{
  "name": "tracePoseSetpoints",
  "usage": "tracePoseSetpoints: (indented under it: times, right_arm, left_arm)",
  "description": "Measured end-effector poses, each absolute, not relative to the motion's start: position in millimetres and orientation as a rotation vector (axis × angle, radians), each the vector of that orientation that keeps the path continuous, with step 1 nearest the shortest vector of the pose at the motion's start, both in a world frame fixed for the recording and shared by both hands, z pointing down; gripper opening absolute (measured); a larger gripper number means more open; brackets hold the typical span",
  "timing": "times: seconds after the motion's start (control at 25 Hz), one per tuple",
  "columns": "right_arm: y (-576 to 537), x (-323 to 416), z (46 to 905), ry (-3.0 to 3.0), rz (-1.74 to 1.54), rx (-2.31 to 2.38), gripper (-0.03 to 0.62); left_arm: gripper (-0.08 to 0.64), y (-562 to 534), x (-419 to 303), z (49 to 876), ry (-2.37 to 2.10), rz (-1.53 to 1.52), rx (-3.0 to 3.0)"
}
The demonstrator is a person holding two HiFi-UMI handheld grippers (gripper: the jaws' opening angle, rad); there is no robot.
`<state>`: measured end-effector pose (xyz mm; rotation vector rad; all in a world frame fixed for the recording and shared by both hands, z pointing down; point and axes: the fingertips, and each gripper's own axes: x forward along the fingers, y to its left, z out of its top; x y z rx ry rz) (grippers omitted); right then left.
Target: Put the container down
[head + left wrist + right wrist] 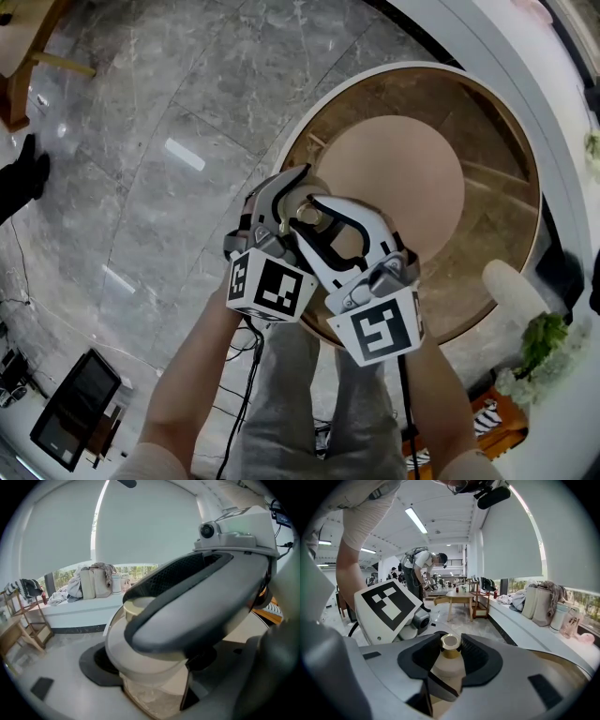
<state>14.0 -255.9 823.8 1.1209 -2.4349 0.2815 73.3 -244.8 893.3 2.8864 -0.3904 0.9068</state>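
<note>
- Two hand-held grey-and-white two-jaw grippers meet on one small, cream, round-shouldered container (448, 666) with a gold-coloured open neck. The right gripper (450, 652) has its dark pads closed on the neck. The left gripper (154, 681) appears clamped on the body lower down.
- One container only is in sight, held in the air above the near edge of the table and not yet set down.
- It looks light, stiff and smooth, so probably slippery. The narrow neck under the rim seems the surest hold, the rounded body a less certain one.
- One round wooden table (403, 159), with a pale centre disc and a white rim, lies below.
- One person (423, 566) bends over furniture far across the room.
</note>
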Motion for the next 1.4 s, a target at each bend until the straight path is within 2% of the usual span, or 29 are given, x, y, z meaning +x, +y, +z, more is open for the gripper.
tracePoseSetpoints:
  times: [0.32,0.48,0.96,1.24,1.32,1.4]
  right_arm:
    - [-254.1,13.3,817.2,-2.452,0.284,1.128,0.144]
    - [-257.9,17.1,804.0,-2.463,0.327,1.150,0.190]
    - [-267.2,45.9,716.2,-2.484,0.430,1.417,0.198]
    - [-252.9,64.8,650.9,-2.431,0.403,1.525,0.132]
    - [-254.0,66.9,628.5,-2.423,0.383,1.537,0.086]
    - [-254.1,71.6,604.6,-2.419,0.373,1.552,0.072]
  left_arm:
    - [0.351,-237.9,61.5,890.1,-0.394,0.958,2.854]
    - [0.351,-236.9,53.2,877.1,-0.425,0.932,2.832]
    - [0.351,-251.9,38.5,769.3,-0.627,0.685,2.760]
    - [0.350,-249.2,38.7,695.7,-0.622,0.693,2.785]
    - [0.346,-249.1,39.0,670.9,-0.605,0.652,2.800]
    - [0.336,-247.2,41.0,648.0,-0.589,0.639,2.820]
